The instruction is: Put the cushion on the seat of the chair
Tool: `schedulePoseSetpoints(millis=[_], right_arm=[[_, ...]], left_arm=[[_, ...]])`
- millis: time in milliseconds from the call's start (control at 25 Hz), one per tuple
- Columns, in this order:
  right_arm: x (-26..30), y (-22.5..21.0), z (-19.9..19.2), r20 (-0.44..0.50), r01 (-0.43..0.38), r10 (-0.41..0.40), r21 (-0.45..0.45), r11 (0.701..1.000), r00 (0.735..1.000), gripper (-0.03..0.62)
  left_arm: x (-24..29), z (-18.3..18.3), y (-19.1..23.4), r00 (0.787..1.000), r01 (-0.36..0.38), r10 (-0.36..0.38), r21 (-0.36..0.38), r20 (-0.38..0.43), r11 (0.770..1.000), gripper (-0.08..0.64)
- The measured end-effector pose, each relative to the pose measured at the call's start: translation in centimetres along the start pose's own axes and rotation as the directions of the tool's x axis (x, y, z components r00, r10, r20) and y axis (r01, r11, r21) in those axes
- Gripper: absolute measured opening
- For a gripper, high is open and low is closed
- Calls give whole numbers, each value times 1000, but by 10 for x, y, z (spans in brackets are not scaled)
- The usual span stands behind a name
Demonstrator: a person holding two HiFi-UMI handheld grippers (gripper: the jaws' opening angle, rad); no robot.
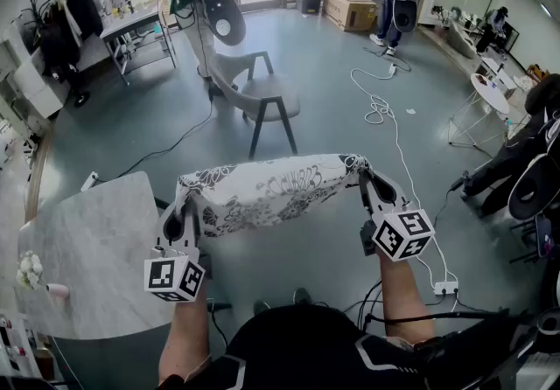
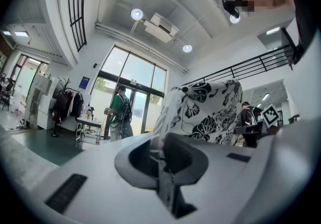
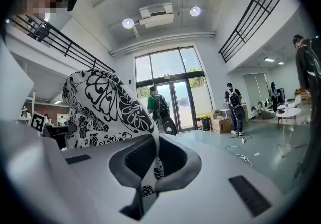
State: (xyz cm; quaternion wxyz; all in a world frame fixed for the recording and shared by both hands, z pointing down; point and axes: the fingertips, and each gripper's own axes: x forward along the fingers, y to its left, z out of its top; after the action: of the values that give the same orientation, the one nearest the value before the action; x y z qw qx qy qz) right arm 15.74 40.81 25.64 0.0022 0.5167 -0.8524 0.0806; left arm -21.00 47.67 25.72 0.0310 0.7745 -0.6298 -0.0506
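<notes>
Cushion (image 1: pixel 271 191) and chair (image 1: pixel 262 95) were well apart. The chair stood on the floor straight ahead of the person, beyond the cushion, with its seat bare. The cushion hung in the air with its long axis running left to right, crosswise to the way toward the chair. Its 2 ends were pinched by the 2 grippers. The left gripper (image 1: pixel 178 224) was clenched on the left edge fabric, the right gripper (image 1: pixel 376 193) on the right. Neither hand looked clearly nearer the seat, so both would likely carry it forward together.
</notes>
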Motion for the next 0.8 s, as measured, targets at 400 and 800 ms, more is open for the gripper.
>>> schedulePoseSetpoints(millis=[400,800], right_arm=[[-11,0,-6,-6,1,-1,-34,999,1000,15],[-20,-5,-10,42,-2,0,50,999,999,15]], left_arm=[[-9,-12,-5,999,-6,6,-1,-40,1000,21],[-11,-20,-12,999,15,-14,4,-44,1000,21]])
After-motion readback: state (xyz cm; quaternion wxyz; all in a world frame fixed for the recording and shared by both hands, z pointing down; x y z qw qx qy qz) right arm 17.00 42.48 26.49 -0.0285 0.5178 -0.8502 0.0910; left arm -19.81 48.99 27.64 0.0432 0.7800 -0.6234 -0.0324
